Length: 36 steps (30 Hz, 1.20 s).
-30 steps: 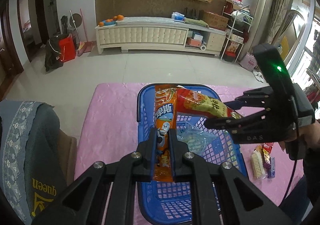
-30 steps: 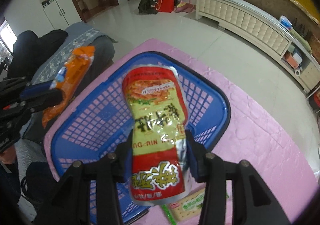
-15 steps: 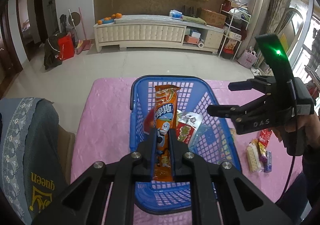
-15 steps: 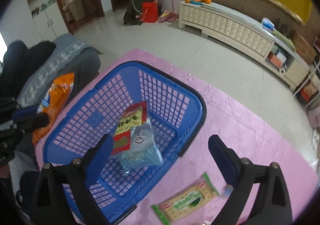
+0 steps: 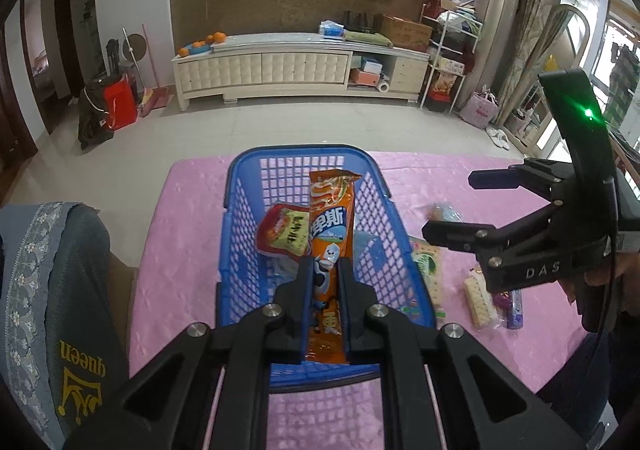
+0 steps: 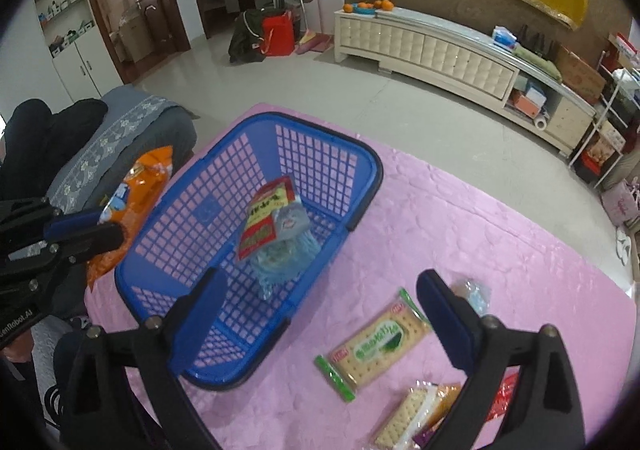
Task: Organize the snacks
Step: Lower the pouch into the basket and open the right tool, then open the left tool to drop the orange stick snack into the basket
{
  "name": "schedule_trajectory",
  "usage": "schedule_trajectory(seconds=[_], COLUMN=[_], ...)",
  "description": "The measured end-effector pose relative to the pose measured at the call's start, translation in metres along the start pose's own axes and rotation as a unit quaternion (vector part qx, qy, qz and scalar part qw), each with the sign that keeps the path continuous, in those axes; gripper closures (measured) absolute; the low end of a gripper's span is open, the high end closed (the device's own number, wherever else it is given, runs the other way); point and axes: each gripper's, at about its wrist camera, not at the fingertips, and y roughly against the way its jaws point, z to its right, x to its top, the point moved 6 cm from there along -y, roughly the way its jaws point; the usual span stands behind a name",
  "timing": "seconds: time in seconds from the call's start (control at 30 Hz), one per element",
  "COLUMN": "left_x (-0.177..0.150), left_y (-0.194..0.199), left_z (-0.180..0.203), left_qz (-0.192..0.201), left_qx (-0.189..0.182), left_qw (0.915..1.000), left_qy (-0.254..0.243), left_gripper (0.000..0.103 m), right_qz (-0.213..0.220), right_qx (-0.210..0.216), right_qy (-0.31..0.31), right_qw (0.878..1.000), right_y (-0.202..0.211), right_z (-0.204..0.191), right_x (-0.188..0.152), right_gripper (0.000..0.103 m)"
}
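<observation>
The left claw (image 5: 323, 282) pinches an orange snack pack (image 5: 330, 234) with Chinese lettering above the blue basket (image 5: 236, 250). Beyond it, "DAS" marks the spread, empty right claw (image 6: 320, 314), green cracker packet (image 6: 374, 346) lying just ahead on the pink worktop (image 6: 500, 250).

Blue lattice basket (image 6: 362, 170), orange packet (image 5: 330, 226), pink cloth (image 6: 500, 250), perhaps quilted.
</observation>
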Motion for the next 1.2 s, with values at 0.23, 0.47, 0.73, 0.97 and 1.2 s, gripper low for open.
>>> schedule_trajectory(seconds=[0.23, 0.47, 0.73, 0.97, 1.2], left_x=[-0.007, -0.016, -0.028, -0.034, -0.029], left_y=[-0.012, -0.029, -0.046, -0.034, -0.013], left_z=[0.009, 0.027, 0.040, 0.045, 0.062], left_qz=[-0.013, -0.028, -0.044, -0.028, -0.010], left_qx=[-0.014, -0.042, -0.051, -0.045, -0.038], left_qw=[0.9998, 0.9987, 0.9977, 0.9986, 0.9988], left_qy=[-0.010, -0.007, -0.008, -0.010, -0.031], left_gripper=[0.093, 0.093, 0.092, 0.041, 0.038], right_qz=[0.003, -0.002, 0.006, 0.021, 0.038], right_qx=[-0.009, -0.008, -0.010, -0.013, -0.015], right_qy=[-0.011, -0.035, -0.063, -0.082, -0.094], right_qw=[1.000, 0.999, 0.998, 0.996, 0.995], right_y=[0.007, 0.006, 0.006, 0.023, 0.054], right_z=[0.005, 0.011, 0.025, 0.036, 0.048], right_x=[-0.018, -0.033, -0.046, -0.057, -0.072], right_gripper=[0.005, 0.005, 0.005, 0.006, 0.006])
